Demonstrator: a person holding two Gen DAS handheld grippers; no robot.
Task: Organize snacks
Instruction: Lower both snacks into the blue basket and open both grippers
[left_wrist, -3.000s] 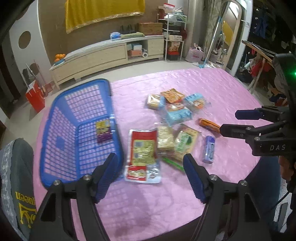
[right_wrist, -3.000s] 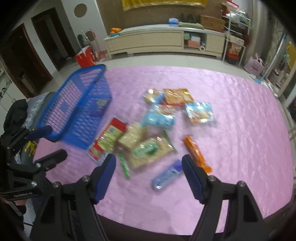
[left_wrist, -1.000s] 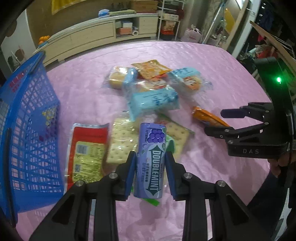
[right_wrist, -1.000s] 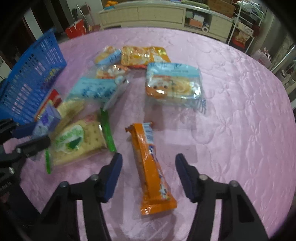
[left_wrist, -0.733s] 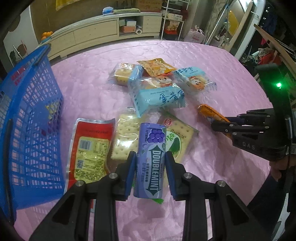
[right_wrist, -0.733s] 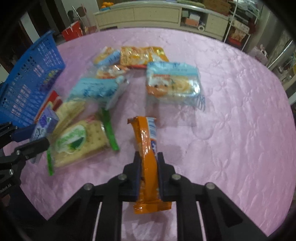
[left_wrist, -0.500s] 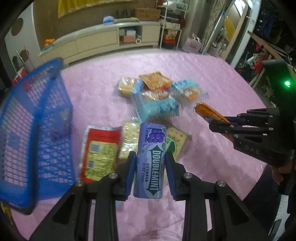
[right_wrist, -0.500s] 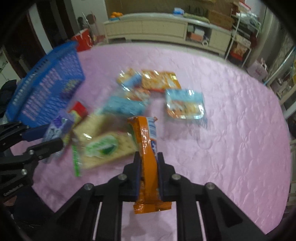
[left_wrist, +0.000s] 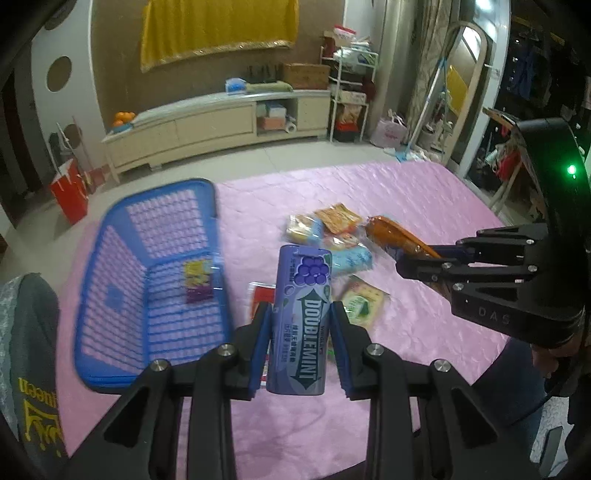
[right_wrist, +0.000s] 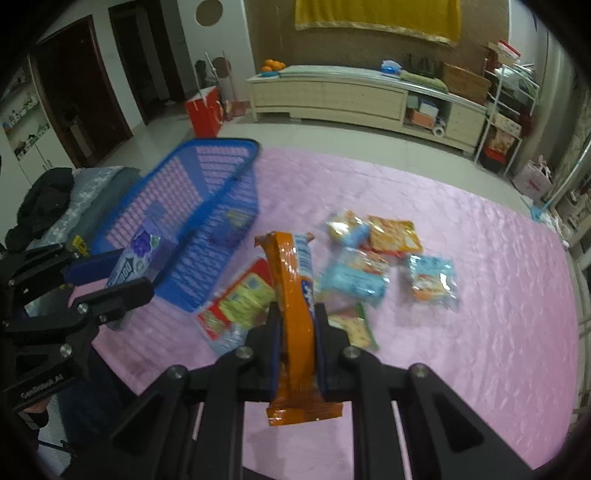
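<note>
My left gripper (left_wrist: 300, 328) is shut on a purple Doublemint gum pack (left_wrist: 301, 317) and holds it above the pink table, just right of the blue basket (left_wrist: 110, 295). A small purple and yellow packet (left_wrist: 198, 282) lies in the basket. My right gripper (right_wrist: 295, 325) is shut on an orange snack bar (right_wrist: 293, 295) and holds it in the air right of the basket (right_wrist: 192, 206). The right gripper also shows in the left wrist view (left_wrist: 424, 258), the left gripper in the right wrist view (right_wrist: 110, 273). Loose snacks (right_wrist: 354, 280) lie in the table's middle.
The pink quilted cloth (right_wrist: 480, 295) covers the table. A red and yellow packet (right_wrist: 236, 302), cracker packs (left_wrist: 360, 304) and blue bags (right_wrist: 434, 278) lie right of the basket. A grey padded chair (left_wrist: 29, 350) stands at the left edge. A long low cabinet (left_wrist: 214, 125) stands behind.
Both grippers closed on their items and lifted them: left took the gum pack, right took the orange bar. Both have risen and swung left toward the basket.
</note>
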